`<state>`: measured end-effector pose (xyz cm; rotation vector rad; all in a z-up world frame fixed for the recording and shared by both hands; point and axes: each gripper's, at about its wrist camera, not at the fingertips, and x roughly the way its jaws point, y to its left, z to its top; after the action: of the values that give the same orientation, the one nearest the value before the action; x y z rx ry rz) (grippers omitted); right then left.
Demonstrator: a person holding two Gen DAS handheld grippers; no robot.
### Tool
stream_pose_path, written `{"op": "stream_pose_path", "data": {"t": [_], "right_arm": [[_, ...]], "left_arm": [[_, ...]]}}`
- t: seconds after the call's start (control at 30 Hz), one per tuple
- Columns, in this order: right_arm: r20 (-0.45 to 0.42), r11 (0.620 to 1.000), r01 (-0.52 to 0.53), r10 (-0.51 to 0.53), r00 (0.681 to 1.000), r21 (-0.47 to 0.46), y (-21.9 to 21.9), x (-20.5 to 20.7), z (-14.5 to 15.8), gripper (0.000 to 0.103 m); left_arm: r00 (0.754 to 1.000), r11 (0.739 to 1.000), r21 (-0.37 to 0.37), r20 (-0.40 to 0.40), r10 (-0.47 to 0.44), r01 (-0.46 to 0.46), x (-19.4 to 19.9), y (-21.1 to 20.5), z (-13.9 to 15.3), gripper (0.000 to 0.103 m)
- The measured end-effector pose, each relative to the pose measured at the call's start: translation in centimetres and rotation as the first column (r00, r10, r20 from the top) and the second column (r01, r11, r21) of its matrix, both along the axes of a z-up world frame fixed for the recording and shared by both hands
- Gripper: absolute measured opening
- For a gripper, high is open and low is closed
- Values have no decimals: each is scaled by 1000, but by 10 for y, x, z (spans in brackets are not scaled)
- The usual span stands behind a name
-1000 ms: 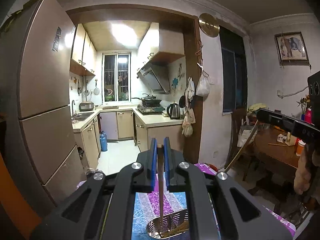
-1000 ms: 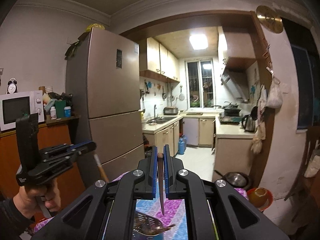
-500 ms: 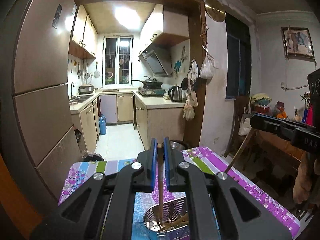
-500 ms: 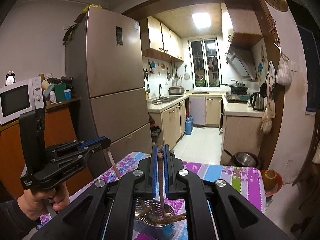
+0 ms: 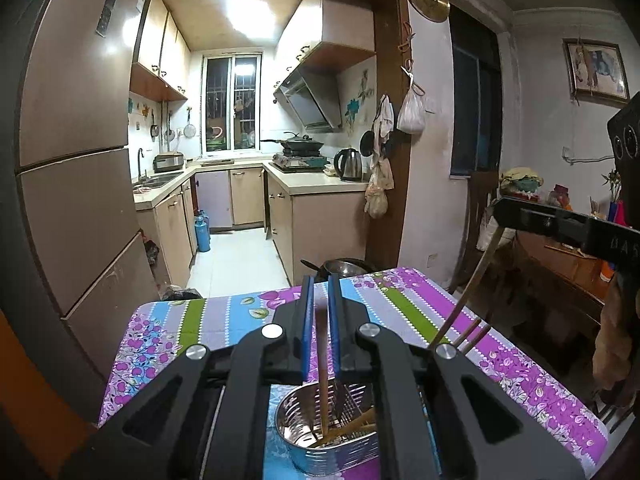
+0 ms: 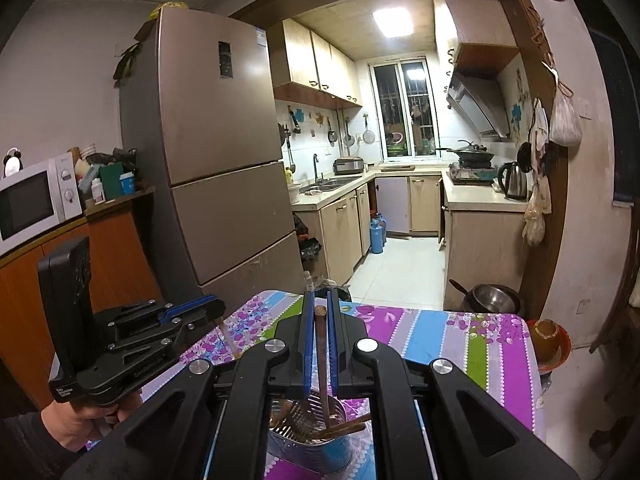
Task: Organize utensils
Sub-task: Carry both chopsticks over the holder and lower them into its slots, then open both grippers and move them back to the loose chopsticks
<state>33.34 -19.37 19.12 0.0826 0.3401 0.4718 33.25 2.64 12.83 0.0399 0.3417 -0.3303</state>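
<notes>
A round steel utensil holder [image 5: 320, 438] stands on the flowered tablecloth [image 5: 224, 320], with several wooden chopsticks leaning inside. My left gripper [image 5: 319, 308] is shut on a wooden chopstick [image 5: 322, 380] whose lower end reaches down into the holder. My right gripper [image 6: 319, 312] is shut on a darker chopstick [image 6: 322, 360], its tip also inside the holder [image 6: 320, 446]. The left gripper also shows in the right wrist view [image 6: 208, 314], and the right gripper's chopstick shows in the left wrist view [image 5: 468, 292].
A tall fridge [image 6: 224, 184] stands left of the table. An orange cabinet with a microwave [image 6: 32, 200] is at far left. Kitchen counters [image 5: 320, 184] lie beyond the table. A metal bowl [image 6: 496, 300] and an orange bowl [image 6: 548, 340] sit past the table's far edge.
Both grippers have tilted and lowered toward the table, so the holder is larger in view. Both chopsticks have gone down deeper into the holder.
</notes>
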Motion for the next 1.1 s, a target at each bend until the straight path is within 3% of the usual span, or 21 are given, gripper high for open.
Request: {"op": "stream_pose_path", "data": {"t": [0.13, 0.23, 0.3, 0.37, 0.47, 0.6, 0.73, 0.9, 1.1], "right_arm": [[11, 1000, 11, -11, 1000, 18, -9, -6, 3, 18], [42, 999, 19, -21, 999, 48, -19, -20, 11, 21], [75, 998, 23, -27, 997, 58, -29, -35, 17, 23], [126, 998, 27, -34, 991, 61, -40, -62, 23, 27], [202, 998, 39, -48, 978, 52, -58, -114, 17, 29], [247, 998, 52, -60, 967, 37, -74, -185, -21, 30], [207, 997, 68, -72, 976, 27, -76, -236, -81, 30], [89, 997, 71, -71, 993, 8, -64, -279, -158, 29], [-12, 997, 77, -77, 997, -20, -51, -303, -210, 29]], "left_arm": [[1000, 1000, 4, 10, 13, -13, -8, 3, 4, 6], [1000, 1000, 0, 30, 2, -2, -32, 8, 7, 7], [999, 1000, 5, 52, -3, 3, -61, 14, 4, 18], [997, 1000, 18, 74, 3, -4, -101, 23, -9, 34], [996, 999, 52, 87, 6, -11, -157, 36, -40, 36], [1000, 996, 94, -1, 6, -6, -229, 55, -111, 36], [994, 996, 86, -104, 18, -9, -277, 67, -173, 35], [989, 996, 79, -147, -23, 35, -305, 57, -205, 35], [984, 991, 117, -169, -48, 68, -300, 42, -227, 29]]}}
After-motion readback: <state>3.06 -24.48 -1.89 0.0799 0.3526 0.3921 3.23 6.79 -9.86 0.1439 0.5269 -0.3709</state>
